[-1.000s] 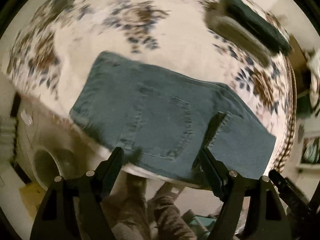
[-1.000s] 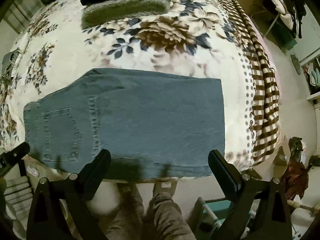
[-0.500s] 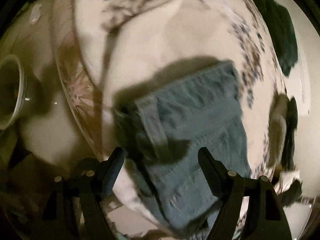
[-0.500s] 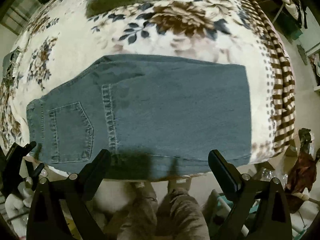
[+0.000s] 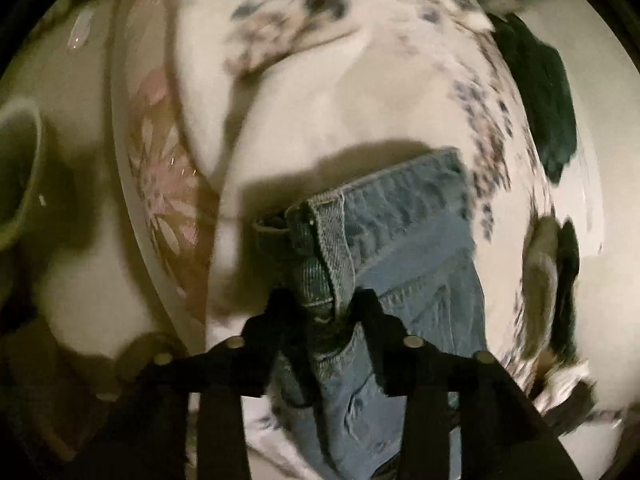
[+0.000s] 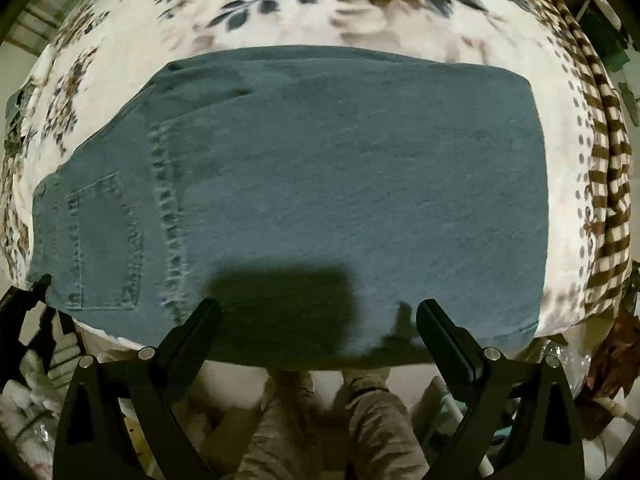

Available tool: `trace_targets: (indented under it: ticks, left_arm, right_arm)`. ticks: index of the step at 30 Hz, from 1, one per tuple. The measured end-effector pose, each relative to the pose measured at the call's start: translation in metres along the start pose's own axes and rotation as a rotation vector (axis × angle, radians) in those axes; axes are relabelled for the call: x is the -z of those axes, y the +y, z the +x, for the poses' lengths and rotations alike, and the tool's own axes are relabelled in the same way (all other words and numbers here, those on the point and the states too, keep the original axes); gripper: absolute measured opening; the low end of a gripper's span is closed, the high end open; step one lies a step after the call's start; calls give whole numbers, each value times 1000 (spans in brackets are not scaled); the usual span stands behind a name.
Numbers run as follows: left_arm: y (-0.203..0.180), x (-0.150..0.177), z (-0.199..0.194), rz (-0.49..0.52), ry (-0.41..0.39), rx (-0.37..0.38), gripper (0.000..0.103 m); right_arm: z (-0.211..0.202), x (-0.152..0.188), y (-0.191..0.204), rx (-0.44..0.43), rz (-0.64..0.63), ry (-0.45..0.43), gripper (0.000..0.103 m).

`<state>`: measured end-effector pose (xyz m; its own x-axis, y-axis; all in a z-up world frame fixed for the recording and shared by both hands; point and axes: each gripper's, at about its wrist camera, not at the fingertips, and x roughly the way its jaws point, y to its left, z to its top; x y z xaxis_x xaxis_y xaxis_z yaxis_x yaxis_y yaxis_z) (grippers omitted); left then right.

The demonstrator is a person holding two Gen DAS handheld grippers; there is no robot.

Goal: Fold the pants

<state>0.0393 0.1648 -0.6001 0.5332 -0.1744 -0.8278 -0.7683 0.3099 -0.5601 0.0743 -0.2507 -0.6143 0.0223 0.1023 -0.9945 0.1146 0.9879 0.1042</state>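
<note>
Blue denim pants (image 6: 340, 180) lie flat and folded lengthwise on a flowered bed cover, waistband and back pocket to the left, leg hems to the right. My right gripper (image 6: 318, 308) hangs open over their near edge, with nothing between its fingers (image 6: 430, 312) and its shadow on the denim. In the left wrist view my left gripper (image 5: 324, 304) sits at the waistband corner of the pants (image 5: 400, 240). Its jaws are closing, with the waistband and a belt loop (image 5: 332, 252) between them, and both pads touch the cloth.
The flowered cover (image 6: 280, 8) spreads over the bed, with a brown striped blanket (image 6: 608, 160) along its right edge. Dark green folded clothes (image 5: 548, 92) lie farther back. A person's legs (image 6: 360, 420) stand at the near bed edge. A round tub (image 5: 16, 172) sits on the floor.
My left gripper swung down and rolled onto the waistband corner, and its jaws narrowed around the denim. My right gripper sank closer to the pants and stayed open.
</note>
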Motion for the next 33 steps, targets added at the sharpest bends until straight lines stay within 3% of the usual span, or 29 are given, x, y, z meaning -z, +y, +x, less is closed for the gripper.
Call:
trace_targets:
  ticks: [3,6,7,8,9,17,25,33]
  left_arm:
    - [2,-3,6,-8,-8,22,51]
    - [-10,1,7,36,-32,-24,53]
    - [-15,3,7,62,-42,-59,47]
    - [-18,4,5,80,-56,-79,31]
    - [-21,7,0,103,-77,-98,23]
    - [-86,47,-53,394,-204,-117,16]
    - [-176,126,-88,718,-236,-78,15]
    - [-249,248,-69,1053,-130,-55,15]
  right_arm:
    - [3,-8,-10,18,9,-10,100]
    - [6,-15,-20,31,24,-18,100]
    - [5,-18,-23,50,26,-24,100]
    - [5,-20,-25,64,29,-29,100]
    - [4,-21,-27,86,33,-35,100]
    - [-3,-26,-36,143,14,-61,100]
    - [4,-5,-64,171,62,-60,100]
    - [-18,12,-135,150,189,-88,100]
